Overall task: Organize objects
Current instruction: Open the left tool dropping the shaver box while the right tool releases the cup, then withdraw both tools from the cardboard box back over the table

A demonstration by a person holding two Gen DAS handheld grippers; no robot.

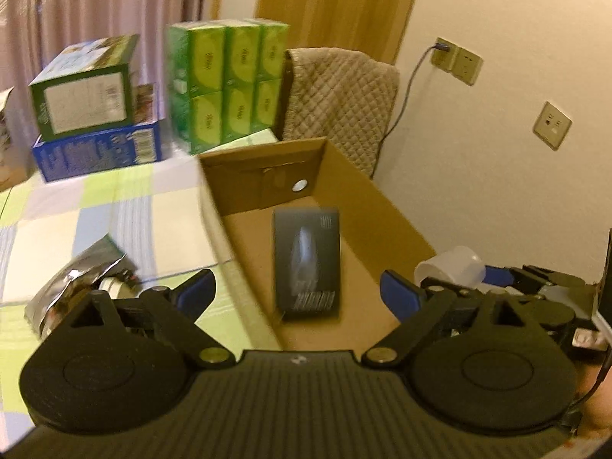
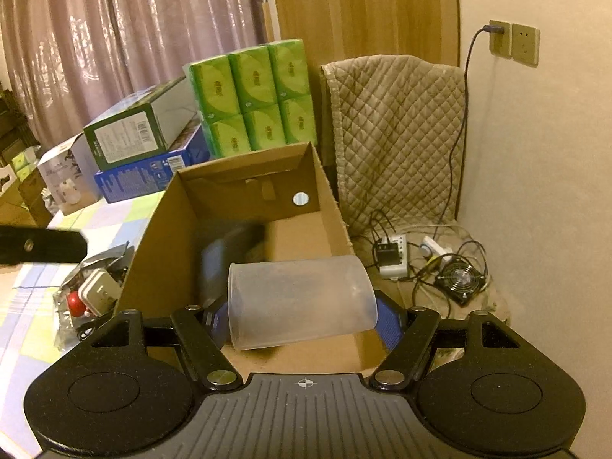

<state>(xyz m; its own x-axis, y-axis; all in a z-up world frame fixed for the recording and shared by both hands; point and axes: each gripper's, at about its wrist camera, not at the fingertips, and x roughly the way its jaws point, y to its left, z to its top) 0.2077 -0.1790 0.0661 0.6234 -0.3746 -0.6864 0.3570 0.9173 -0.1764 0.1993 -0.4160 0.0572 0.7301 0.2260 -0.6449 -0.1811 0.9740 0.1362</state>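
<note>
Above the open brown cardboard box [image 2: 244, 206] holding a dark flat carton [image 1: 307, 264], the right gripper [image 2: 302, 315] pinches a translucent plastic cup [image 2: 300, 300] sideways, while the left gripper [image 1: 298, 294] hangs spread and empty.

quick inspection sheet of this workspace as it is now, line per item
surface: table under a checked cloth
job's things: open cardboard box; dark packet lying flat inside; translucent plastic cup
clutter: foil bags and small items beside the box; stacked cartons; green tissue packs
grippers: left gripper open, empty; right gripper shut on the cup, over the box
cables: power strip and fan on the floor; lead to wall socket
surroundings: curtain, quilted chair cover
</note>
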